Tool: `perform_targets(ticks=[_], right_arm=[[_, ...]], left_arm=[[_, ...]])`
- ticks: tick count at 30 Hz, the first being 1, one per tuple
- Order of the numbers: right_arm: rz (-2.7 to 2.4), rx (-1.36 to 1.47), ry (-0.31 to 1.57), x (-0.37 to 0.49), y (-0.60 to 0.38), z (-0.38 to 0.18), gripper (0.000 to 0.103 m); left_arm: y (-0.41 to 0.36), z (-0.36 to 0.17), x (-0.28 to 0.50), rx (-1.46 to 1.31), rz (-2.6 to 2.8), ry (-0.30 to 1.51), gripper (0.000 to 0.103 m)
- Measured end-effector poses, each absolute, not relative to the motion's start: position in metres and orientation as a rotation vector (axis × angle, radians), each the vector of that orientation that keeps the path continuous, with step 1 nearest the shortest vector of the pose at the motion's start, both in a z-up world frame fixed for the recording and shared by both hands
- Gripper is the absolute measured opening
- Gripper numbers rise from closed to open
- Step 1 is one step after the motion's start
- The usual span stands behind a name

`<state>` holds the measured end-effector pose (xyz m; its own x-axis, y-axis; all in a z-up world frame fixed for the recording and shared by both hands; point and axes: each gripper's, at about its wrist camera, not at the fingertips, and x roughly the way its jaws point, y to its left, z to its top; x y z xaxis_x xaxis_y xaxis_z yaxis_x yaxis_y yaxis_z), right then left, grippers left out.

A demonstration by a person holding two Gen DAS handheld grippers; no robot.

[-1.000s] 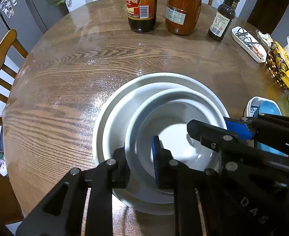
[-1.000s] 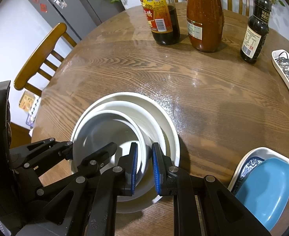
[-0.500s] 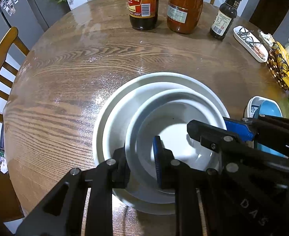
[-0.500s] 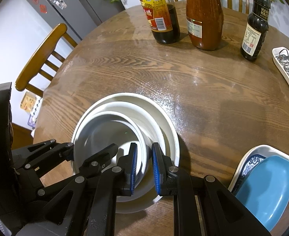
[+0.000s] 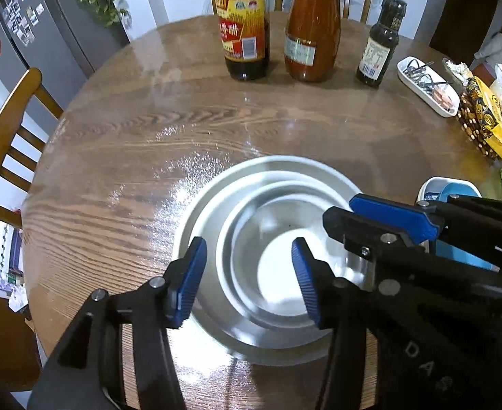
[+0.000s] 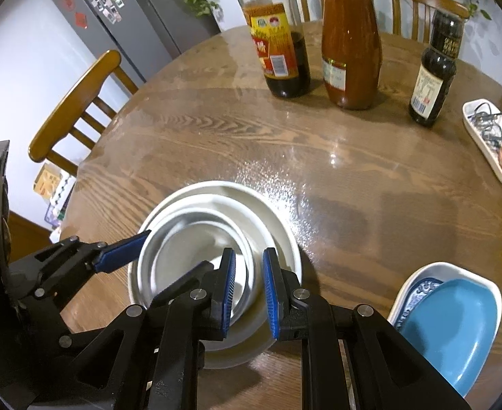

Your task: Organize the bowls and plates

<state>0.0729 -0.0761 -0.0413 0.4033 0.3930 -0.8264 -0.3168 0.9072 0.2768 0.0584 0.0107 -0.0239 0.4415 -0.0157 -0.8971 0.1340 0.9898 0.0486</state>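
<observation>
Blue dish (image 5: 456, 193) (mostly hidden) sits behind the right tongs (image 5: 370, 218).

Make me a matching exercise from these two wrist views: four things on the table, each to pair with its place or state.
Things:
1. white bowls
2. blue dish
3. small dark bottle
4. white tray

Places or states:
a. upright at the far side, white label
b. far right, holds small metal pieces
c. nested, one inside the other
d. lies in a blue-patterned white dish

Pairs: 1-c, 2-d, 3-a, 4-b
</observation>
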Motion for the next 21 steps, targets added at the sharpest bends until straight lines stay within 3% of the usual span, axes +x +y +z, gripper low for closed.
perform_targets(ticks=[9,14,21], right_arm=[[0.451,0.086,0.983,0.062,-0.085,-0.022,0.018],[0.448,0.112,0.955,0.056,-0.094,-0.013,0.026],[0.453,0.151,0.948,0.047,-0.106,-0.01,0.027]], left_arm=[[0.017,0.001,0.047,0.115,-0.089,1.026,0.068],[0.023,0.01,0.042,0.098,-0.081,0.998,0.077],[0.041,0.01,0.029,0.065,-0.046,0.99,0.083]])
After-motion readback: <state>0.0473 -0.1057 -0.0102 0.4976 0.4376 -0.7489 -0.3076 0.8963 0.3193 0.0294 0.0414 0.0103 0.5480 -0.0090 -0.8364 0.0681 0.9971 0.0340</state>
